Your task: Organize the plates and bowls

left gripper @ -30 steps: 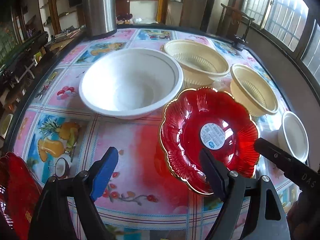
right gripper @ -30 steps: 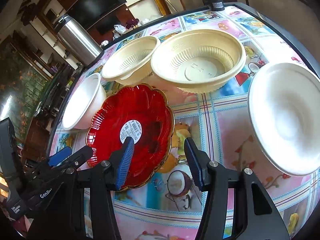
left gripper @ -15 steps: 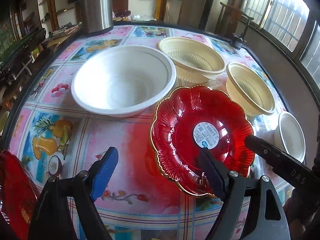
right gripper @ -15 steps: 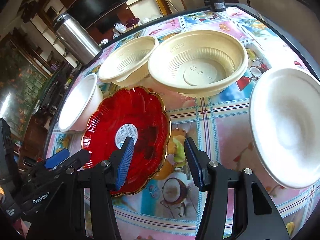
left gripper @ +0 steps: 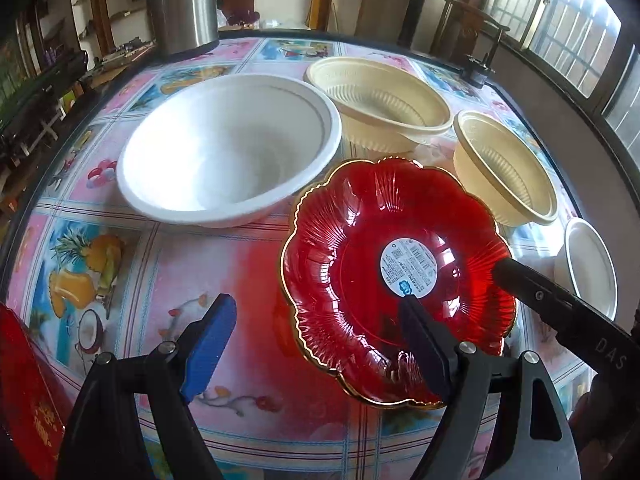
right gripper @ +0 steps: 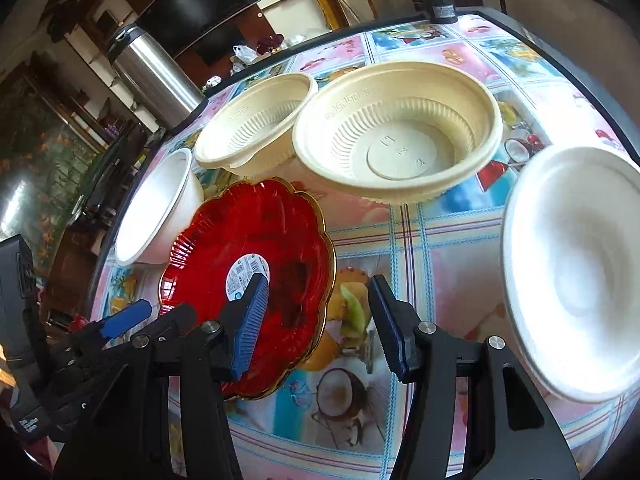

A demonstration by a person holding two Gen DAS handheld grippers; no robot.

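Note:
A red scalloped plate (left gripper: 360, 256) with a gold rim and a round label lies on the table; in the right wrist view (right gripper: 256, 248) it is left of centre. My left gripper (left gripper: 320, 328) is open, its right finger over the plate's near part. My right gripper (right gripper: 320, 320) is open, its left finger over the plate's right edge. A large white bowl (left gripper: 228, 148) (right gripper: 156, 212) sits behind the plate. Two cream ribbed bowls (left gripper: 380, 100) (left gripper: 504, 168) stand farther right. Another white bowl (right gripper: 572, 264) is at the right.
A steel flask (left gripper: 182, 4) (right gripper: 154, 76) stands at the table's far edge. A second red plate (left gripper: 24, 392) shows at the lower left of the left wrist view. The round table (left gripper: 120, 264) has a fruit-print cloth and a dark rim. A black device (left gripper: 478, 72) sits at the far right edge.
The red plate has shifted left and lower, toward the left side of the table, away from the cream bowls. Both grippers stay open and have moved left with it.

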